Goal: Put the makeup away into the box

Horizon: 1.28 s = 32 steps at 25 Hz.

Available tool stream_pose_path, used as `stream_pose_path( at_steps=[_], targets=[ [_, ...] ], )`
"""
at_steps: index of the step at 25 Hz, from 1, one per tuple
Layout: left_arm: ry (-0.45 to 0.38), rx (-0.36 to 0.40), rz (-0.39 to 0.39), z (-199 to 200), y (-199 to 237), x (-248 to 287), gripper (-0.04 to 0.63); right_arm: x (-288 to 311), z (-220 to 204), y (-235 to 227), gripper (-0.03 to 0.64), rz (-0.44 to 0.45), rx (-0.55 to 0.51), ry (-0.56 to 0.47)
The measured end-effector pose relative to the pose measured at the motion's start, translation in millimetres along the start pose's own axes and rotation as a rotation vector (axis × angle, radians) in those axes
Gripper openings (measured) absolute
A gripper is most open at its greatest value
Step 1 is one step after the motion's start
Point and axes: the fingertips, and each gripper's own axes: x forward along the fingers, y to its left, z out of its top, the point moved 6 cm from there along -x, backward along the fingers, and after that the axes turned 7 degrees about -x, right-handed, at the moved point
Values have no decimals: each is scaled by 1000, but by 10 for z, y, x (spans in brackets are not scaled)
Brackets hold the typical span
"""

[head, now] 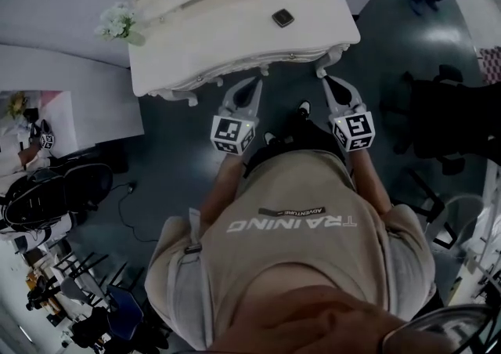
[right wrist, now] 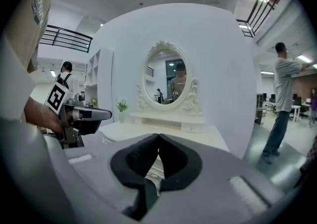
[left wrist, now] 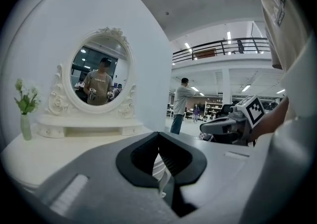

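Note:
A white dressing table [head: 196, 39] stands in front of me, and a small dark square case [head: 282, 18] lies on its top toward the right. No box shows in any view. My left gripper [head: 257, 81] and right gripper [head: 324, 78] hover side by side just short of the table's front edge and point at it. In the left gripper view the left gripper [left wrist: 158, 134] has its jaws together with nothing between them. The right gripper [right wrist: 158, 135] is likewise shut and empty.
A vase of white flowers [head: 117, 23] stands at the table's left end and an oval mirror [right wrist: 171, 77] at its back. On the floor are a black chair [head: 446, 121] to the right and a backpack [head: 47, 192] to the left. A person [right wrist: 282, 104] stands farther off.

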Motion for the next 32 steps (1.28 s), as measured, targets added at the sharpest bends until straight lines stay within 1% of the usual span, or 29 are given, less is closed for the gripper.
stream_pose_path(
  at_steps=[3,6,8,11,14,16,18,21,24,26,28,32],
  targets=[
    [21,-29,18,-100,162,186,8,240,-86,-107,3,18,7,19],
    [34,-40,40,-90,244,349,6,504,-178,-230,3,50,21,40],
    [45,-31,56,-13,332,477,8,740,-194,-347,3,69,26,44],
    [61,-4,69,191,516,797,8,1159,-32,-643,3,86,-10,14],
    [105,28,71,333,715,1209,8,1542,102,-972,3,87,-12,-22],
    [121,46,62,433,805,1523,6,1774,66,-1217,3,87,5,-28],
    [110,56,56,569,856,1853,8,1992,2,-1504,3,87,4,-18],
    [89,36,76,729,940,2161,8,2232,-19,-1822,3,103,-1,10],
    [92,35,118,779,1092,2350,8,2480,-15,-2051,3,114,1,15],
    [97,21,135,772,1191,2439,8,2640,-27,-2150,3,120,-7,20],
    [109,8,142,748,1284,2506,6,2793,-42,-2242,3,125,-10,38],
    [131,-18,135,701,1561,2630,8,3124,-38,-2414,3,118,16,86]
  ],
)
